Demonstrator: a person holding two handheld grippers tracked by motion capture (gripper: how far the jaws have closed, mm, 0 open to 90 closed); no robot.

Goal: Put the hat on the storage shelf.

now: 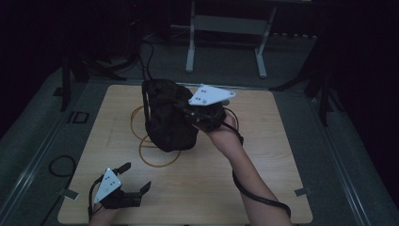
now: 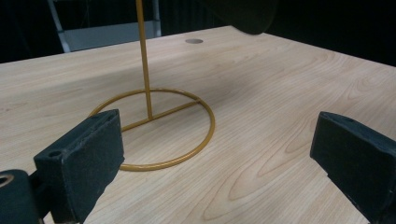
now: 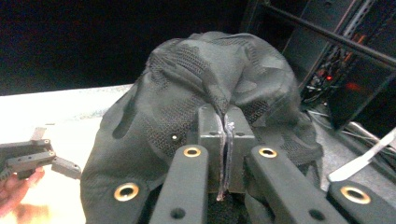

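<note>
A black fabric cap [image 1: 167, 120] hangs above the middle of the wooden table [image 1: 263, 179], over a gold wire stand whose ring base [image 1: 157, 153] lies flat on the wood. My right gripper [image 1: 190, 113] is shut on the cap's fabric. In the right gripper view its jaws [image 3: 225, 126] are pinched together on a fold of the cap [image 3: 210, 79]. My left gripper [image 1: 136, 175] is low at the table's front left, open, with nothing between its jaws [image 2: 219, 154]. The stand's thin upright post [image 2: 145, 70] rises from the ring ahead of it, with the cap's edge [image 2: 243, 14] above.
Another gold loop [image 1: 139, 122] lies on the table behind the cap. Small tape marks [image 1: 303, 191] sit near the table's front corners. A grey metal frame [image 1: 226, 28] stands on the floor beyond the table, and cables [image 1: 61, 165] lie on the floor at left.
</note>
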